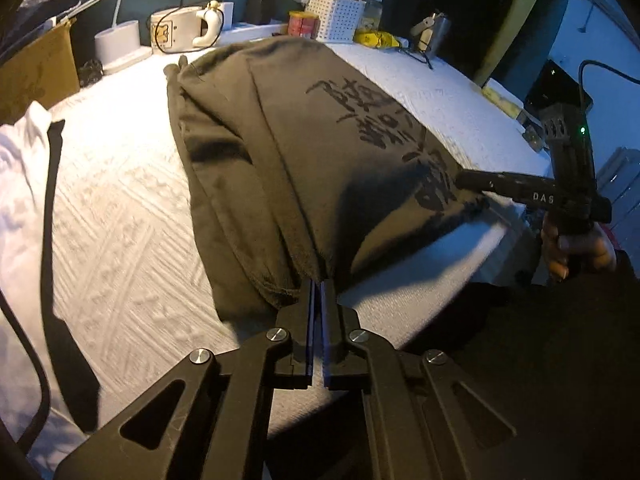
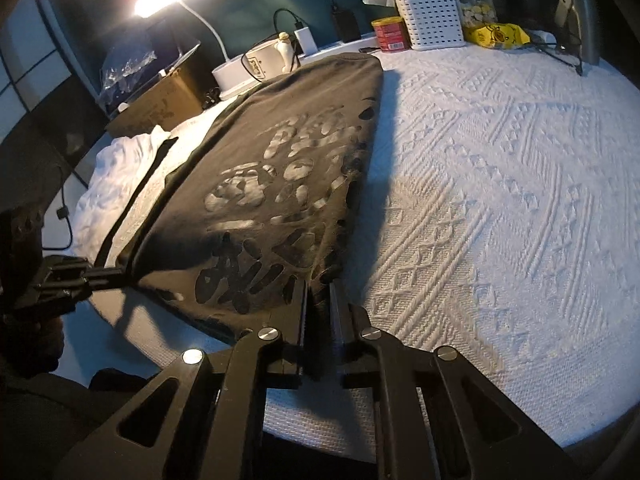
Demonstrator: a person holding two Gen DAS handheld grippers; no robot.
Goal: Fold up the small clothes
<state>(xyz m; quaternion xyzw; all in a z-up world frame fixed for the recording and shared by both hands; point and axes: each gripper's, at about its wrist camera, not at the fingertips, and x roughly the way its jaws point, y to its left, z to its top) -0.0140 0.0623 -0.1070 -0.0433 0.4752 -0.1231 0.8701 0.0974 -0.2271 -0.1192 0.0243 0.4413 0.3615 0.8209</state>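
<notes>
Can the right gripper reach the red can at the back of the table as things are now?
Probably not yet. The right gripper is shut on the near hem of the dark T-shirt, and the red can stands far across the table; it would have to let go first.

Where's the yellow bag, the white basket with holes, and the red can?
yellow bag (image 2: 498, 36), right wrist view, middle of its printed front.
white basket (image 2: 430, 18), right wrist view, its holed front wall.
red can (image 2: 390, 35), right wrist view, its label side.
</notes>
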